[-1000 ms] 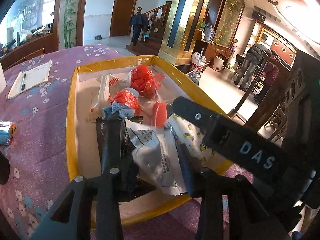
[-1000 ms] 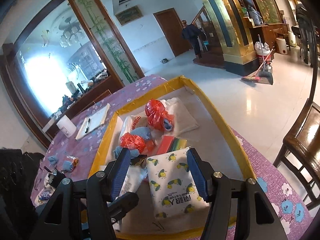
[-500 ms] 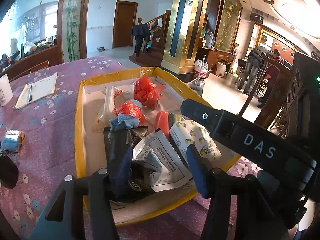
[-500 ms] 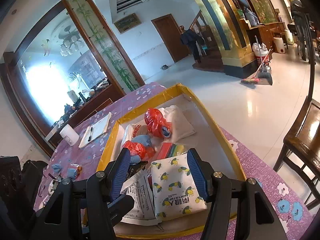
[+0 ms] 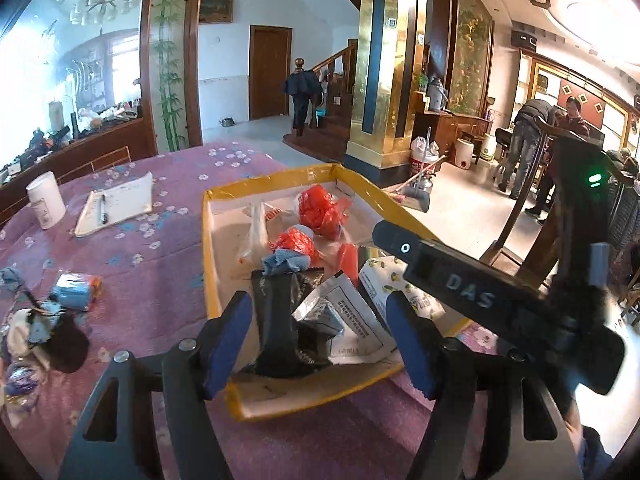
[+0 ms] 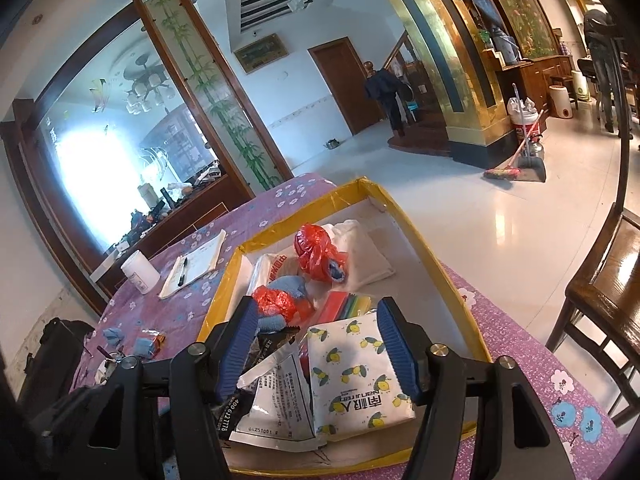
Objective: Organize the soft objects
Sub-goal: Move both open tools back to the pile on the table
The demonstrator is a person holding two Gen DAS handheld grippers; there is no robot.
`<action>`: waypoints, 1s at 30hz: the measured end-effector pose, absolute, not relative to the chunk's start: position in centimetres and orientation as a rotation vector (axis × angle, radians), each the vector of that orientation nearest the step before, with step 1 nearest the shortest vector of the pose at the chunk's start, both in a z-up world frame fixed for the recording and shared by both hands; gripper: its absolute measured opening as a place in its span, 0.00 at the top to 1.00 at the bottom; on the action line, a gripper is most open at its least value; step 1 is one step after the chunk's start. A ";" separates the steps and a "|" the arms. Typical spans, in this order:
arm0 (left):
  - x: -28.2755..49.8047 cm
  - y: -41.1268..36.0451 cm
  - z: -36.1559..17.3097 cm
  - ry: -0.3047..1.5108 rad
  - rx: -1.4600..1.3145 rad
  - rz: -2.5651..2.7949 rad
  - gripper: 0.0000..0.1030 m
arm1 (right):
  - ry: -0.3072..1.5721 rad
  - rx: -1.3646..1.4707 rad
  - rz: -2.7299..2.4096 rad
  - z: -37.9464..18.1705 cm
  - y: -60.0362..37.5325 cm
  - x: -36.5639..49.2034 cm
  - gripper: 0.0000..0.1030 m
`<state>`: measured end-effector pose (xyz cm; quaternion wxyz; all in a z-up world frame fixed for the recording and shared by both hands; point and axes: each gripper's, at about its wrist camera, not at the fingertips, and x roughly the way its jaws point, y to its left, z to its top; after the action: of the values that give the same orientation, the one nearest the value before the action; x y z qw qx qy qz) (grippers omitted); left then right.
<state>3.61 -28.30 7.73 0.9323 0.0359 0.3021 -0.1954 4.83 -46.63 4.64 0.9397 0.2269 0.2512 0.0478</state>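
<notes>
A yellow-rimmed tray (image 5: 208,240) on the purple tablecloth holds soft things. They include two red plastic bags (image 5: 320,212), a blue cloth (image 5: 286,262), a black pouch (image 5: 276,320), a white printed packet (image 5: 348,320) and a lemon-print tissue pack (image 6: 356,372). My left gripper (image 5: 316,332) hovers over the tray's near end. Its jaws are opening, and the pouch and packet lie below them untouched. My right gripper (image 6: 316,332) hangs above the tissue pack and the white packet (image 6: 280,392). Its jaws are opening slightly and the pads press on nothing.
Left of the tray lie a blue-wrapped pack (image 5: 76,288), a heap of dark and pale soft things (image 5: 44,336), a notepad with a pen (image 5: 116,204) and a white cup (image 5: 46,206). A wooden chair (image 6: 600,300) stands at the table's right. People stand far off.
The left gripper's jaws have spread off the white packet and black pouch, and it has drawn back and up. Both items now lie in the tray. The right gripper has hardly moved.
</notes>
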 end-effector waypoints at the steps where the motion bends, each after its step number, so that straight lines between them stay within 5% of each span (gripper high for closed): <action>1: 3.1 -28.0 8.1 0.611 0.076 -0.398 0.30 | 0.513 0.460 0.093 4.7 -46.6 4.9 0.34; 15: -2.9 -20.2 9.6 0.569 0.048 -0.334 0.18 | 0.539 0.381 0.112 6.5 -42.6 3.0 0.29; 18: -3.5 -17.1 8.7 0.590 0.018 -0.301 0.18 | 0.543 0.262 0.155 7.9 -38.5 2.0 0.21; 30: -3.5 0.0 5.5 0.679 -0.230 -0.005 0.18 | 0.473 -0.295 0.215 8.1 -21.5 -2.3 0.17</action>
<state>-3.55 0.00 5.46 0.9364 -0.1128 0.3324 -0.0023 -2.34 -21.49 8.15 0.9557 -0.1455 0.2329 0.1060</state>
